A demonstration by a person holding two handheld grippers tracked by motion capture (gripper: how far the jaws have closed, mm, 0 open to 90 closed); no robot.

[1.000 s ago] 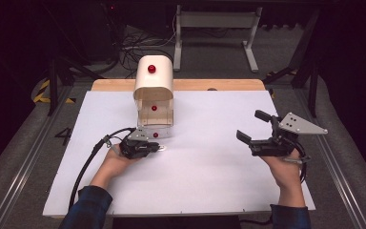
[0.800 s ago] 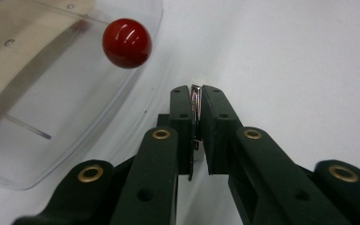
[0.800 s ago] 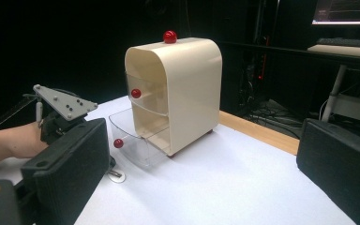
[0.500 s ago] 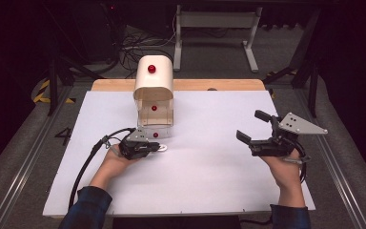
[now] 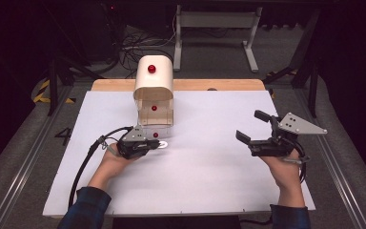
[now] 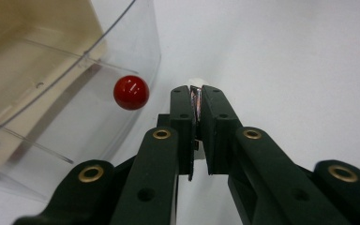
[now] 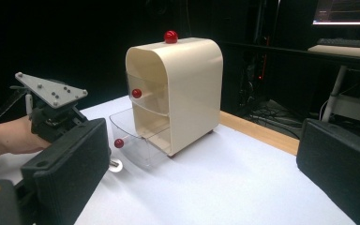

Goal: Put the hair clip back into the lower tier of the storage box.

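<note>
A cream cabinet with drawers and red knobs stands at the middle back of the white table. Its lowest drawer, of clear plastic, is pulled out, and its red knob sits just left of my left gripper's jaws. My left gripper lies low on the table in front of that drawer, shut on a small white piece with a thin shiny edge between the pads. My right gripper is held above the table's right side, open and holding nothing, facing the cabinet.
A wooden strip runs along the table's far edge behind the cabinet. Metal rails flank the table on both sides. Cables and a desk frame stand on the dark floor beyond.
</note>
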